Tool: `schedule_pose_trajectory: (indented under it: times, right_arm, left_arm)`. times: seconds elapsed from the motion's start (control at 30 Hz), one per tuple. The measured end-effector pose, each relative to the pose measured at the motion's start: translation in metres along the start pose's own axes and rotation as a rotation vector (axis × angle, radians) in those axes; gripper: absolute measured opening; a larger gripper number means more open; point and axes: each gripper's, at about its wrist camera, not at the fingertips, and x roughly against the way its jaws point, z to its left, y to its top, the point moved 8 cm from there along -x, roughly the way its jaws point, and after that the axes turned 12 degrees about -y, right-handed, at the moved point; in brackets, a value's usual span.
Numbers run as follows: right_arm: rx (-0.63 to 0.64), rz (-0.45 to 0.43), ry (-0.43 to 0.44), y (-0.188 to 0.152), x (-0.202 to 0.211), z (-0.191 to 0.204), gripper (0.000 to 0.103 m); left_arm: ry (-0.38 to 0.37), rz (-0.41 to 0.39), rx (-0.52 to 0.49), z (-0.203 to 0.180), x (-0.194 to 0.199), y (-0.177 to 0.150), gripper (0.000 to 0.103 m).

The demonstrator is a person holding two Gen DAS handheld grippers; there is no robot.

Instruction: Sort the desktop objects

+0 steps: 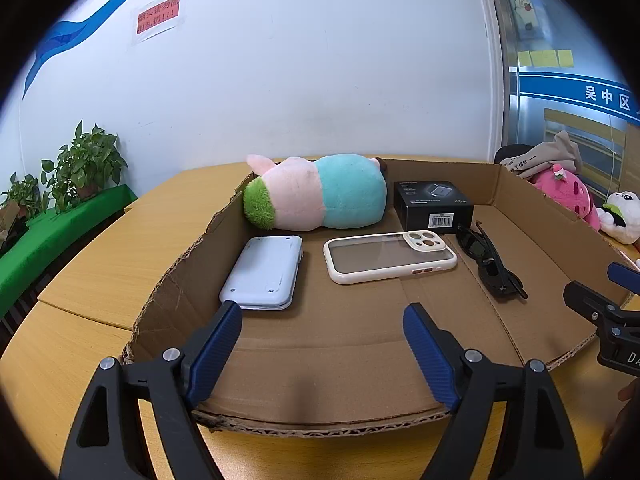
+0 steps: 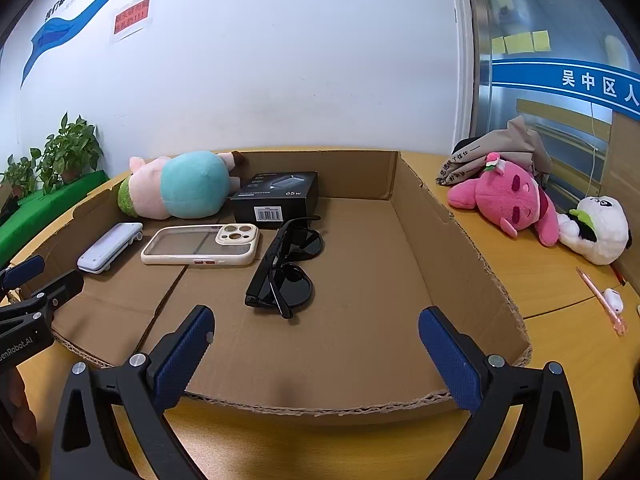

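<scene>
Left wrist view — left gripper [image 1: 322, 354] fingers [image 1: 430, 354] spread, level above cardboard tray [image 1: 360, 364].

The left black plastic two-finger gripper [image 1: 322, 354] has blue ribbed pads [image 1: 214, 354] and silver round screws. The right black plastic two-finger gripper [image 2: 316, 360] has blue textured pads [image 2: 450, 364], the same screws, and white letters on its body.
</scene>
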Motion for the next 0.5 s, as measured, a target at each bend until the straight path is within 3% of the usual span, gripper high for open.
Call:
schedule_pose_trajectory:
  times: [0.5]
  right_arm:
    - [0.003,0.0,0.003,0.0,-0.0002,0.0044,0.103]
  left_arm:
    - [0.001,0.0,0.001,0.0,0.0,0.0001,0.083]
